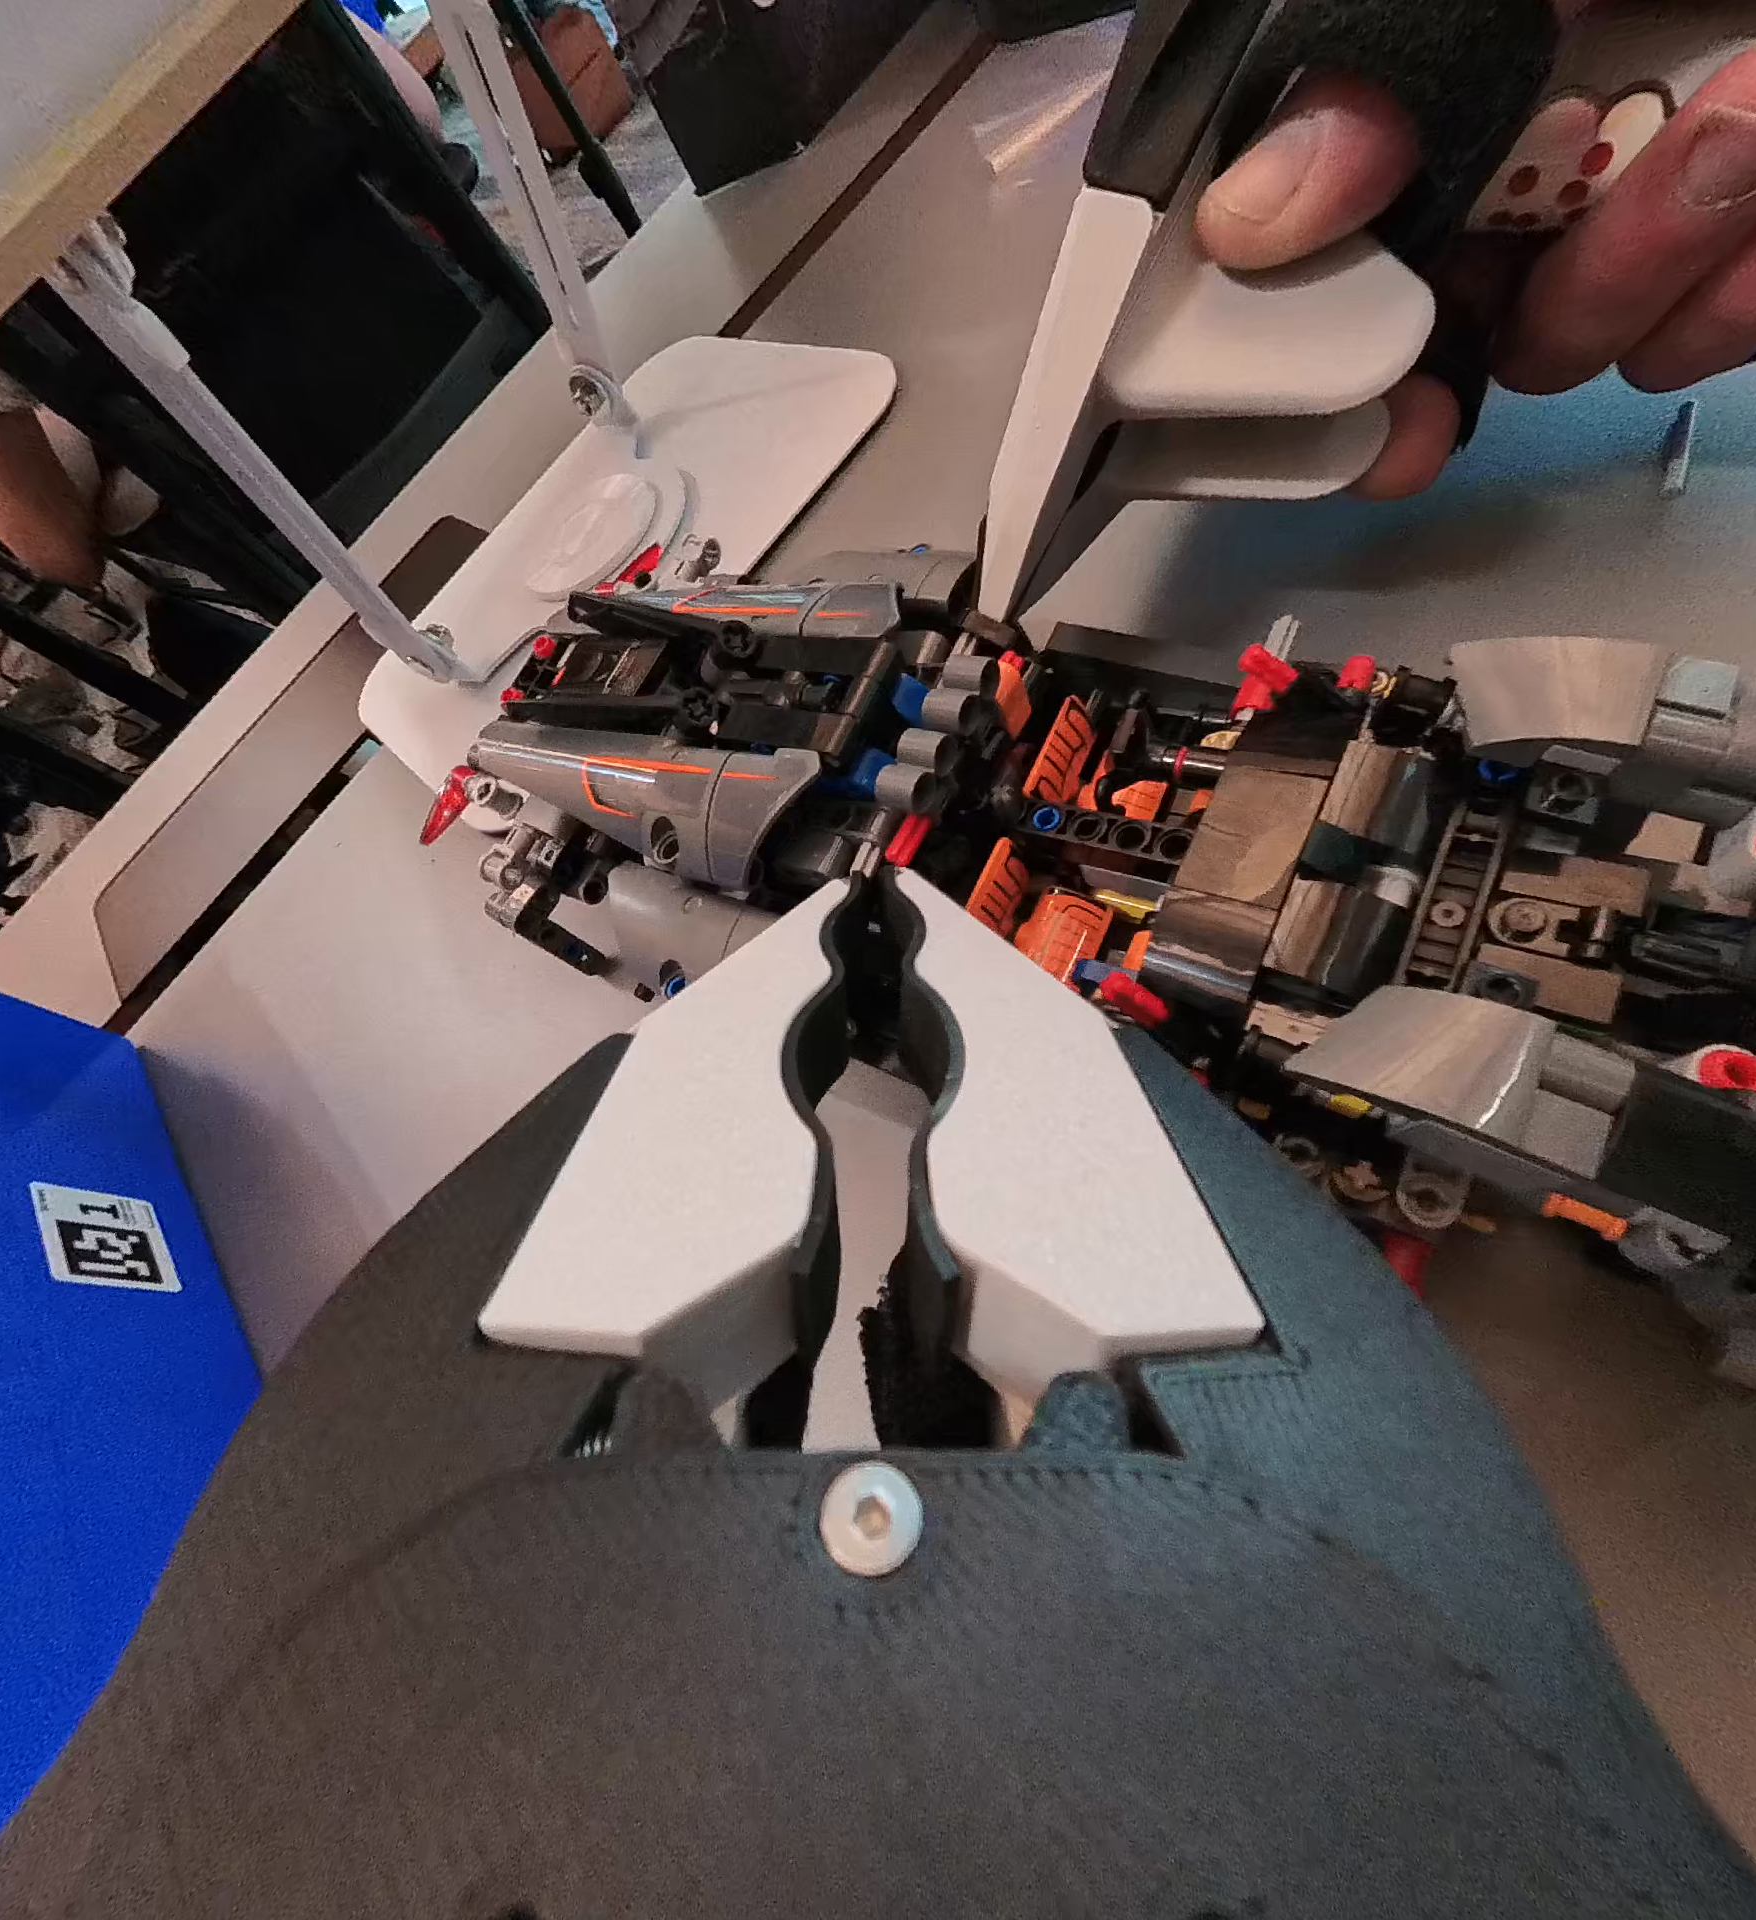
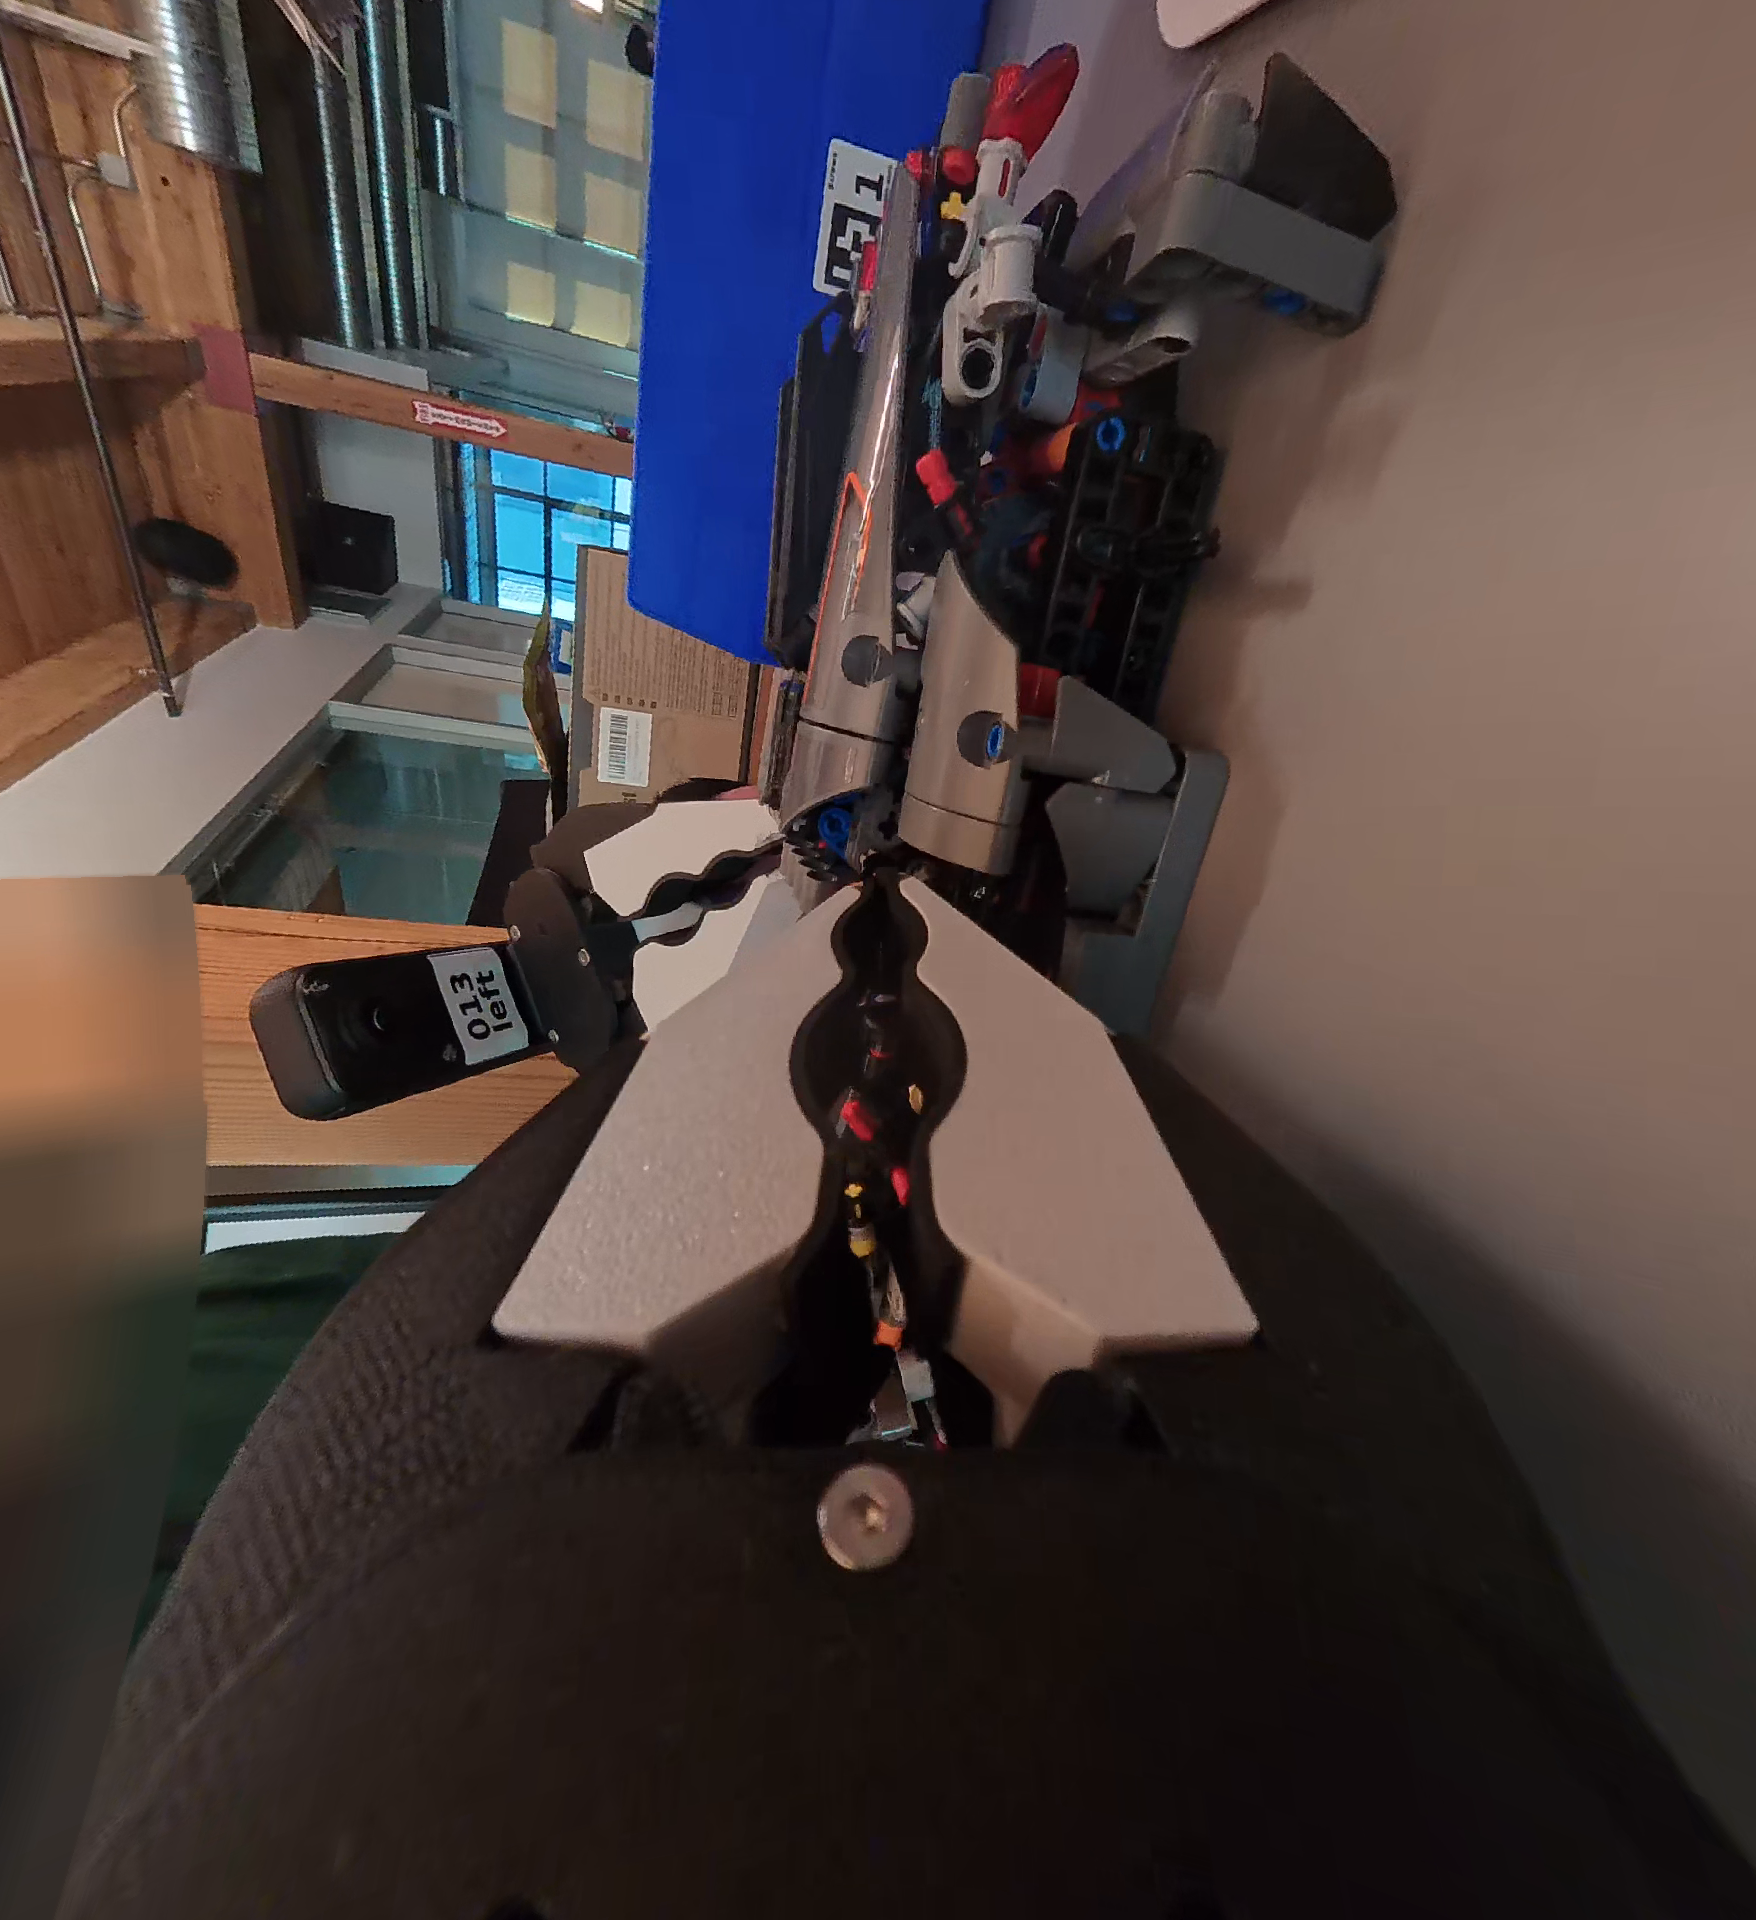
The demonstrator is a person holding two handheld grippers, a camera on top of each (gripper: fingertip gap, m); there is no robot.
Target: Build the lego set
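A part-built lego car (image 1: 1217, 831), grey and black with orange and red parts, lies on the pale table (image 1: 386, 1039). My left gripper (image 1: 874, 888) is shut, its white tips touching the car's near side by a red pin. My right gripper (image 1: 999, 618), held by a hand (image 1: 1476, 208), is shut with its tips down on a small dark part at the car's far side. In the right wrist view the right gripper (image 2: 879, 878) meets the grey body panels (image 2: 957, 707). The left gripper (image 2: 749, 862) comes in from the left. I cannot tell if either grips a piece.
A blue box (image 1: 53, 1299) with a square marker tag sits at the left beside the car. A white stand base (image 1: 708, 447) with thin arms stands behind the model. A loose grey and black lego section (image 2: 1258, 208) lies beyond the car. A small blue part (image 1: 1677, 447) lies far right. The tips of one gripper are about 5 cm away from the tips of the other.
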